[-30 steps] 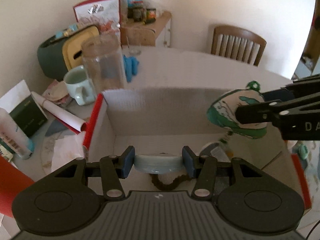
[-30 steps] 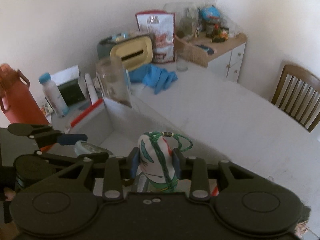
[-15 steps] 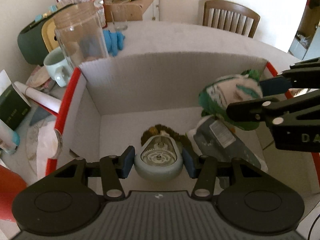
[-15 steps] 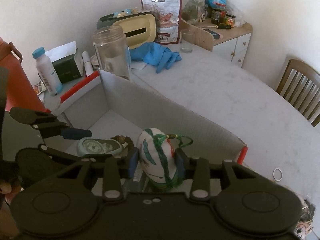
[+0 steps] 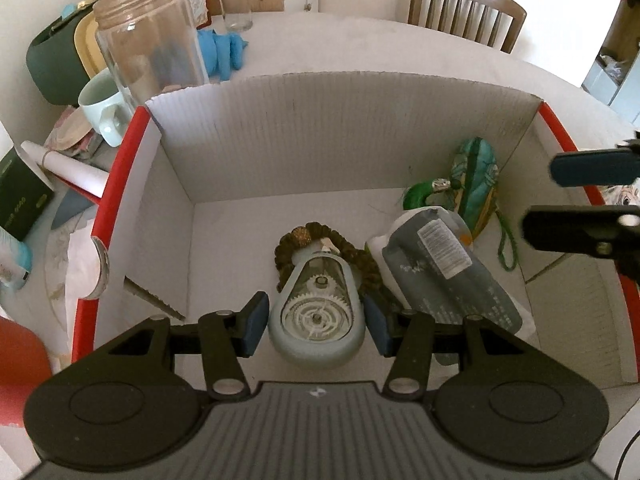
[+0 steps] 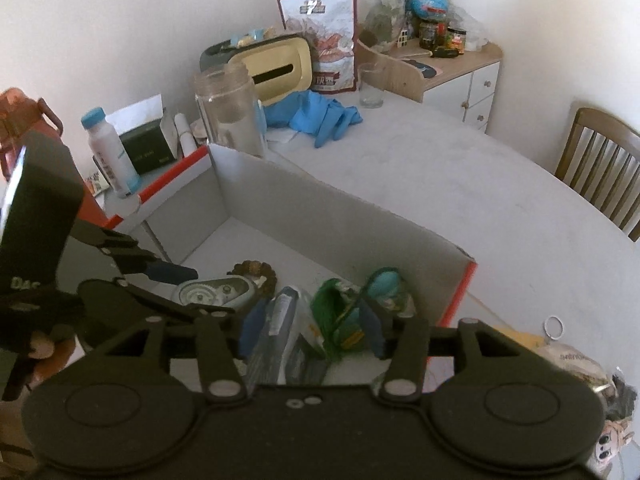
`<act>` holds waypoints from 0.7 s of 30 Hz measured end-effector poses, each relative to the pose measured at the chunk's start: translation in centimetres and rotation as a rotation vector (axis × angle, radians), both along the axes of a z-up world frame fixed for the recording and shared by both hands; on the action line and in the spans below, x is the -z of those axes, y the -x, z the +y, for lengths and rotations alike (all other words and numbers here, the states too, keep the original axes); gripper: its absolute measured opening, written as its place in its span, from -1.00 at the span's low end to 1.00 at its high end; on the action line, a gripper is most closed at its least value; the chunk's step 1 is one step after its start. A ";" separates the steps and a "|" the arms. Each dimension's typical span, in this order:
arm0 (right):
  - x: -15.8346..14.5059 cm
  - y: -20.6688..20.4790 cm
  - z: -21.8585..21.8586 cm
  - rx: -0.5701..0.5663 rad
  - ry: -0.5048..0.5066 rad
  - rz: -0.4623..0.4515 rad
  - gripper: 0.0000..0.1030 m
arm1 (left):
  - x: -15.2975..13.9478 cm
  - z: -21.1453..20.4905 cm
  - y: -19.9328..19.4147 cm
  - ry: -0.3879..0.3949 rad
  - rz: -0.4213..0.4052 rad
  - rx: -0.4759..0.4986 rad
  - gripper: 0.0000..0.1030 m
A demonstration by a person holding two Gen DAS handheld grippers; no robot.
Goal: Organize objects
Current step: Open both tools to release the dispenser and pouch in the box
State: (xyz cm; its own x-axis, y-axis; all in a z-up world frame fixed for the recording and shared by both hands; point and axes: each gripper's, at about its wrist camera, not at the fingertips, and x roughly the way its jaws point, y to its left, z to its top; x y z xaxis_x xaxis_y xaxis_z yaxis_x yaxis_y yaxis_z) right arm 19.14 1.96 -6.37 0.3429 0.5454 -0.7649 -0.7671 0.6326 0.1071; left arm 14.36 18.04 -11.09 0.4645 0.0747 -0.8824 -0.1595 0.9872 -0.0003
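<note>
We hold the left gripper (image 5: 316, 324) low inside the white cardboard box (image 5: 360, 120), its blue pads pinching the wide lower end of the pale-blue gear toy (image 5: 318, 312), a teardrop-shaped casing with white cogs showing under a clear window. The toy's long axis runs straight away from us along the gripper's line, its narrow tip resting over the brown bead bracelet (image 5: 304, 236) on the box floor, so we judge it is at or very near the bottom and the coming move turns on simply letting the pads part and drawing back along that same axis. The right gripper (image 6: 310, 330) has just been opening: its jaws now stand spread, and the green-and-white pouch (image 5: 476, 184) with its green cord lies free in the box's far right corner, leaning on the wall, beside the grey plastic packet (image 5: 444, 276). In the right wrist view the pouch and packet sit in the gap between the pads without being pressed. The left hand is the one nearer the gear toy; the right hangs over the box's right rim, well off to the side of it
</note>
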 end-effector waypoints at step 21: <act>-4.1 3.3 -9.3 0.047 -0.124 -0.021 0.18 | -5.2 -5.3 2.7 0.023 -0.128 0.023 0.17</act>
